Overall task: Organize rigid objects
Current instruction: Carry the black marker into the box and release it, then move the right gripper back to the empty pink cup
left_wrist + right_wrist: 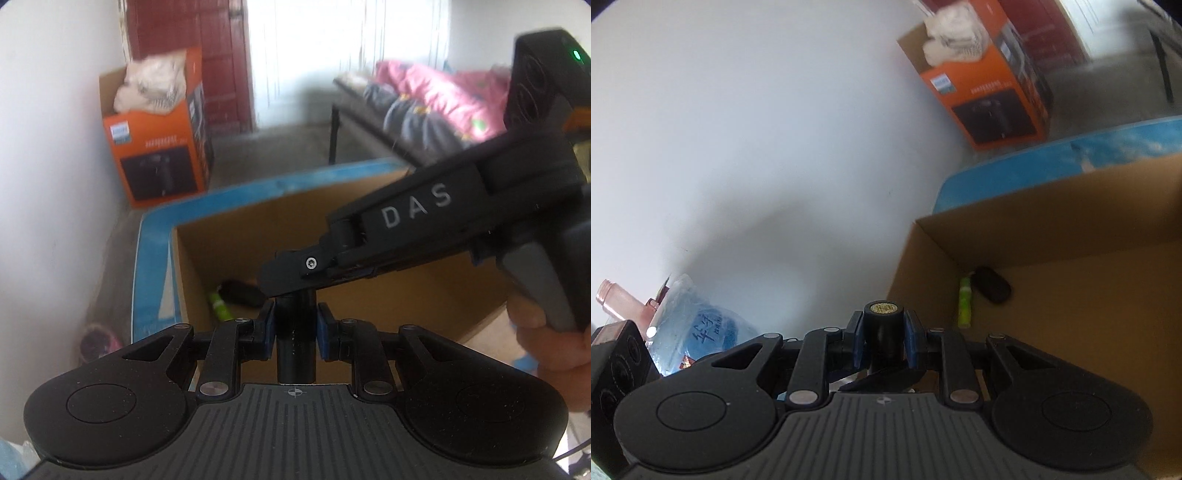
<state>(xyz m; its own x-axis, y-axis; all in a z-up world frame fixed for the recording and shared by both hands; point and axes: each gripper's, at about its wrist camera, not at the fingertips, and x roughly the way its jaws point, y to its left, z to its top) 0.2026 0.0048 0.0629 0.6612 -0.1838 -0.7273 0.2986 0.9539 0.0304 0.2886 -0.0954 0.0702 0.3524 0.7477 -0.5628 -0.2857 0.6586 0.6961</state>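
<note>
A black cylinder point(296, 343) is clamped between the blue pads of my left gripper point(296, 325), above an open cardboard box point(406, 288). My right gripper point(284, 275) comes in from the right and is shut on the same cylinder's far end. In the right wrist view the cylinder point(884, 332), with a brass-coloured end face, sits between my right gripper's point(884, 332) blue pads. Inside the box lie a green tube point(964, 302) and a black oval object point(991, 284); both also show in the left wrist view, the tube point(219, 305) and the black object point(242, 291).
The box's blue outer flap point(155, 273) faces a white wall point(757, 147). An orange carton point(159, 140) holding white cloth stands on the floor beyond. A bed with a pink blanket point(436, 96) is at the far right. A blue water jug point(701, 328) and a pink bottle point(617, 304) sit at left.
</note>
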